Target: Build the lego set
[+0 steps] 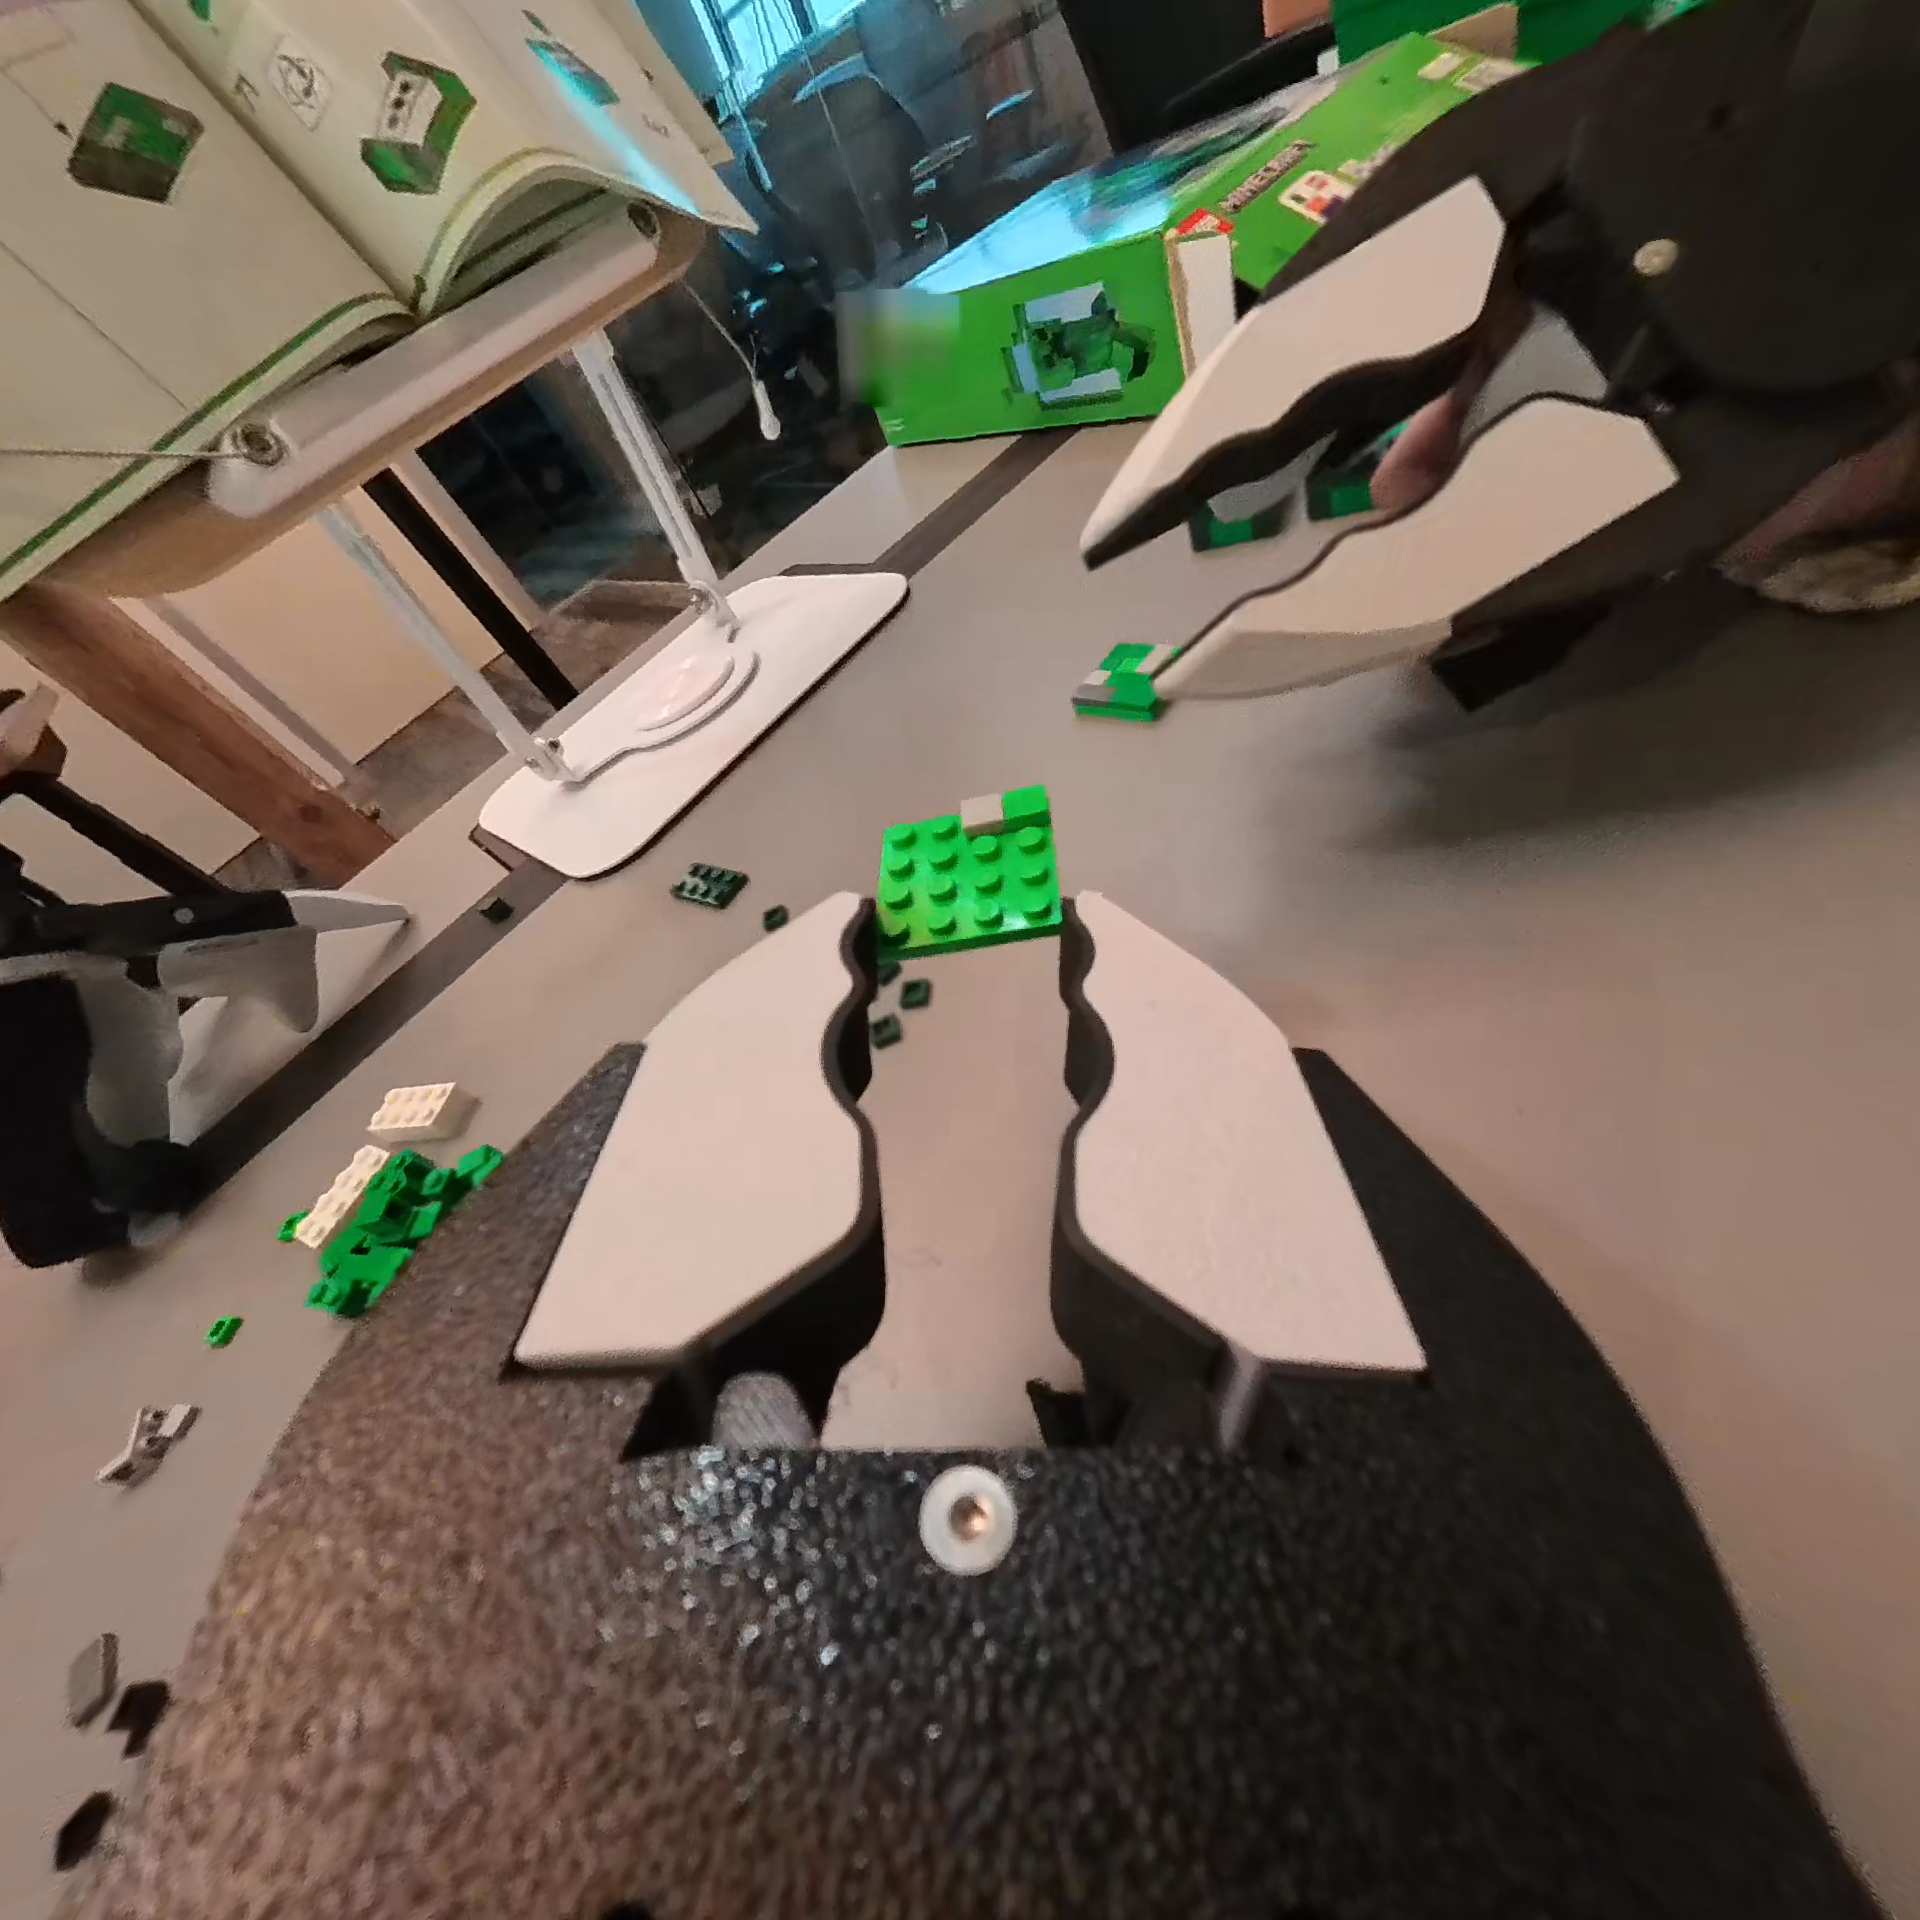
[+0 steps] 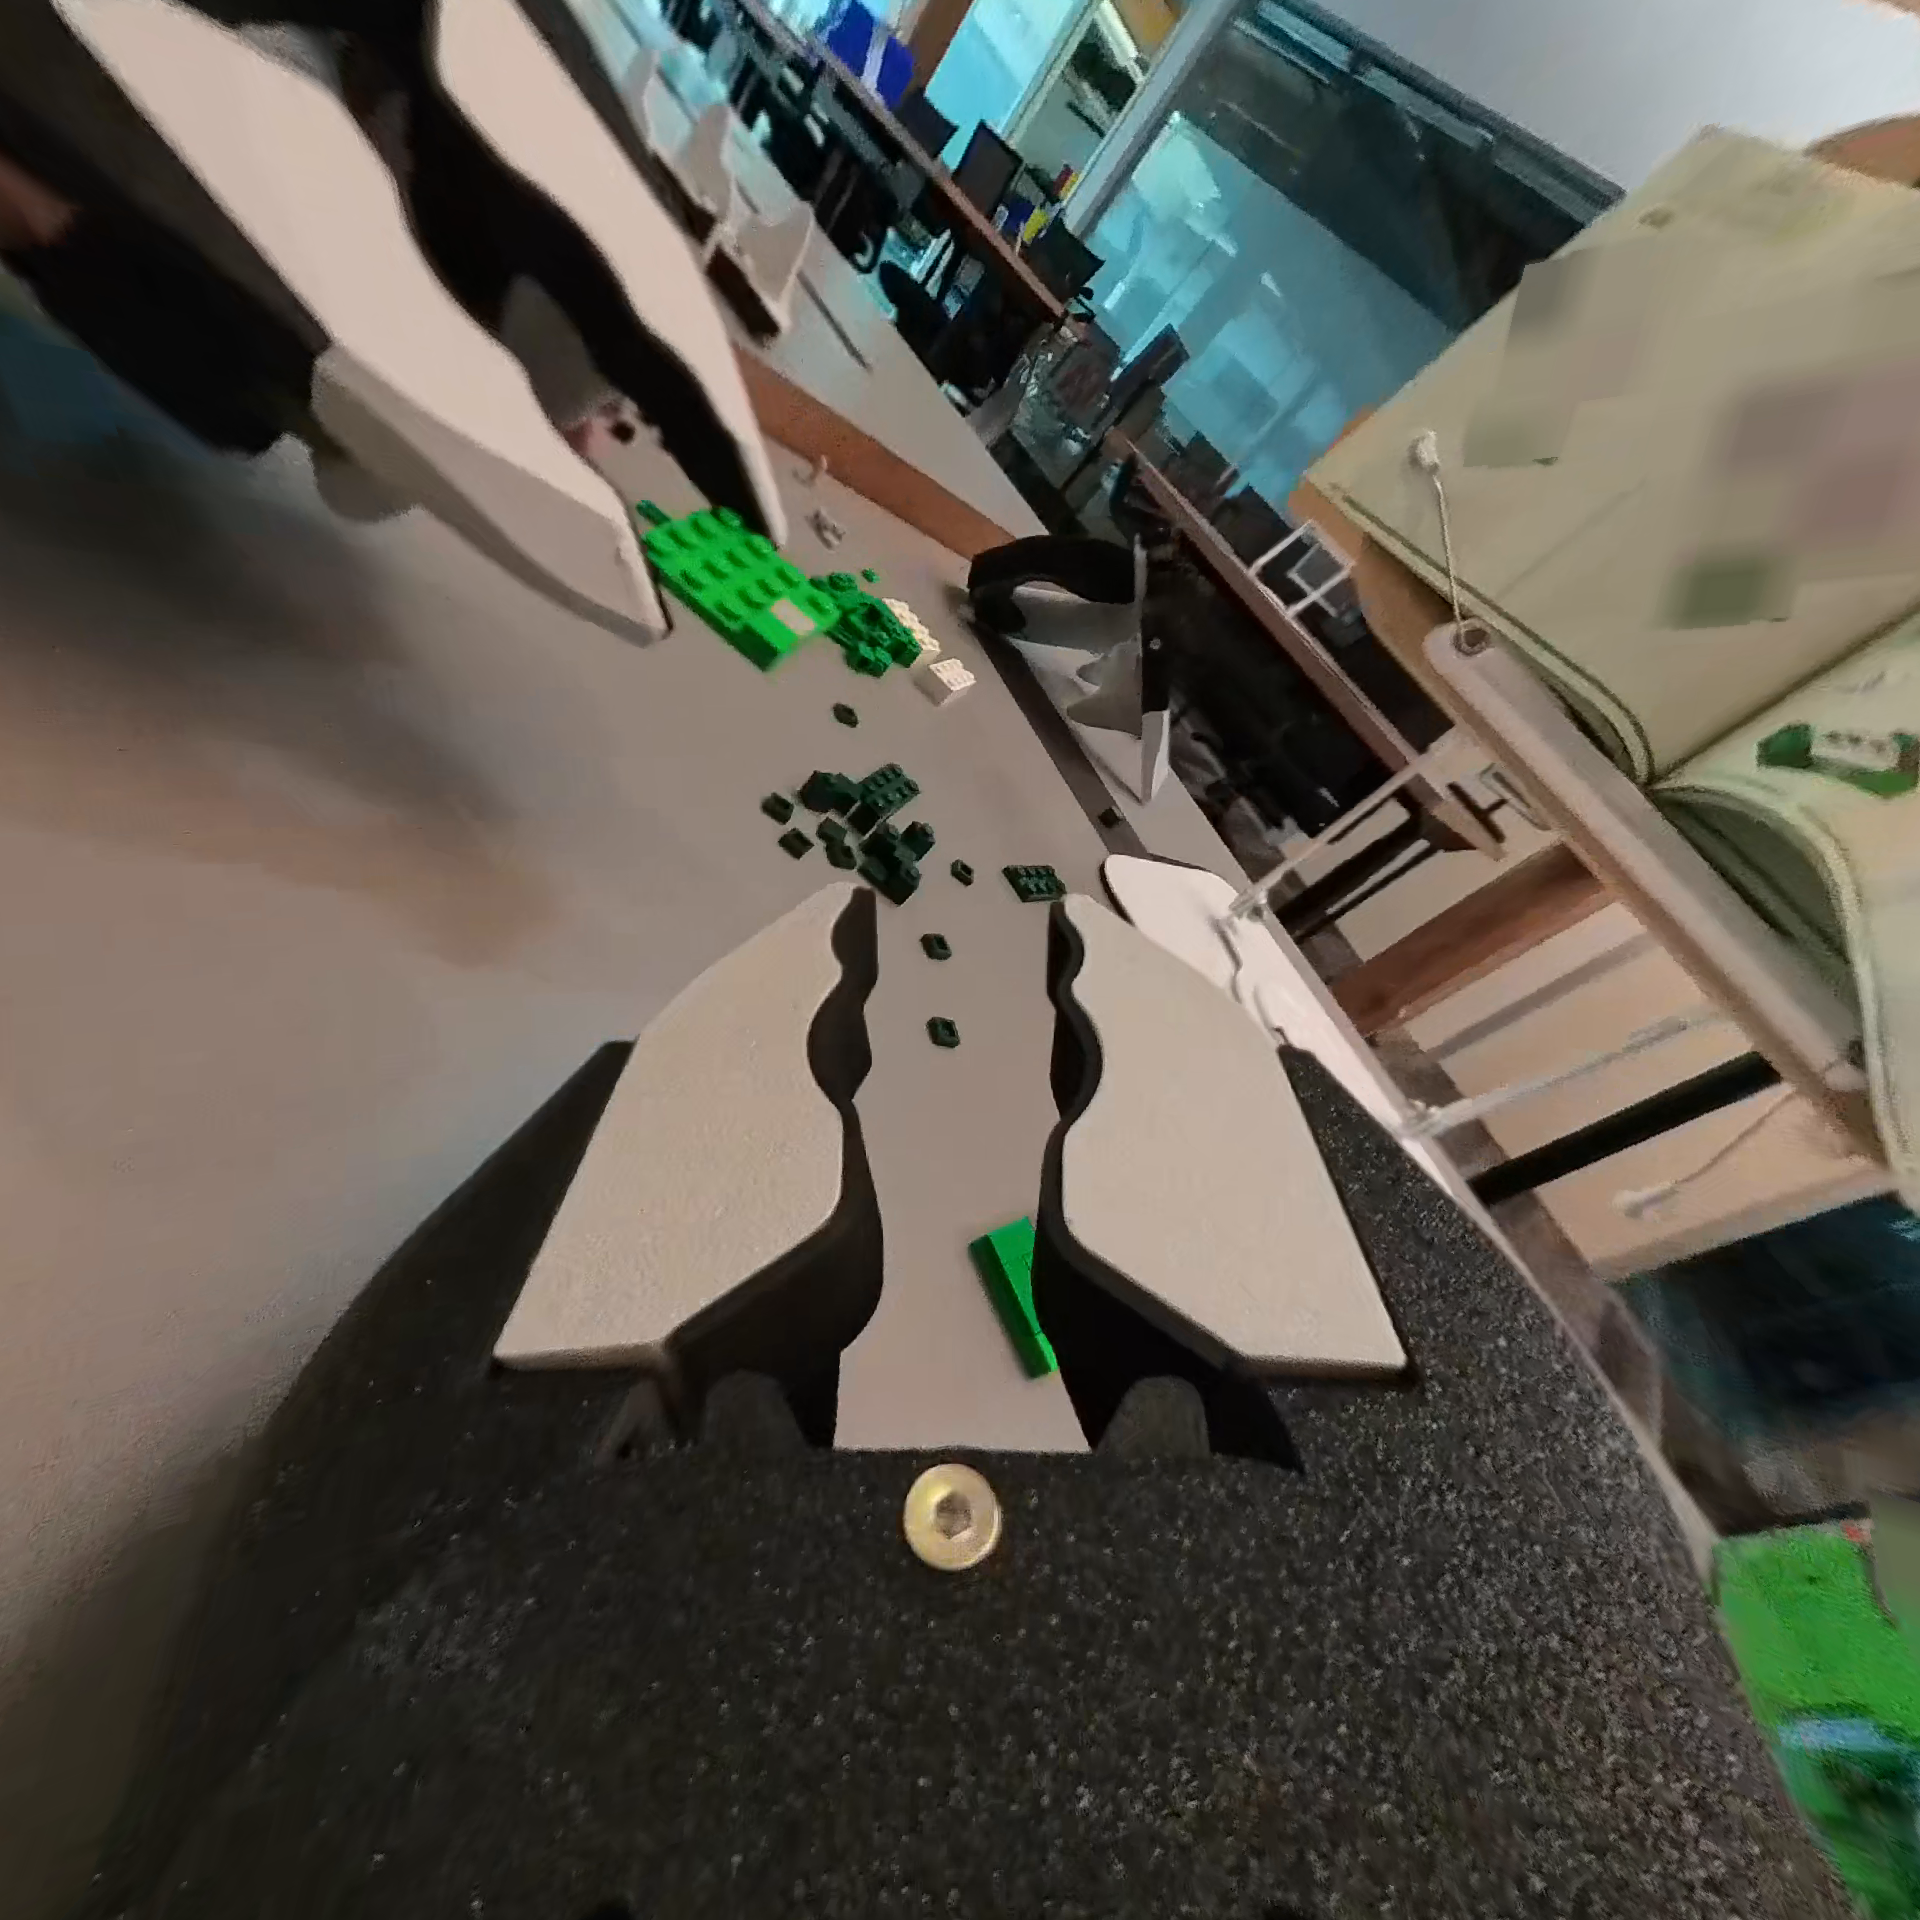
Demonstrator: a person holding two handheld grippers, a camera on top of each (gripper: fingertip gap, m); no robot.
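Observation:
A bright green studded plate (image 1: 971,883) lies on the grey table with a grey tile and a green brick (image 1: 1003,810) on its far corner. My left gripper (image 1: 971,914) is open and empty, its fingertips at the plate's near edge. The plate (image 2: 738,592) and left gripper (image 2: 707,571) also show in the right wrist view. My right gripper (image 1: 1127,613) is open, farther right. A small green-and-grey assembly (image 1: 1117,686) lies by its lower fingertip. In the right wrist view the right gripper (image 2: 961,909) is open, with a flat green piece (image 2: 1013,1288) on the table between its fingers.
Green and white loose bricks (image 1: 384,1236) lie at the left and dark green pieces (image 2: 862,831) in the middle. A book stand with the open instruction booklet (image 1: 208,208) on a white base (image 1: 707,707), a green set box (image 1: 1039,353) and a spare gripper (image 1: 208,966) border the table.

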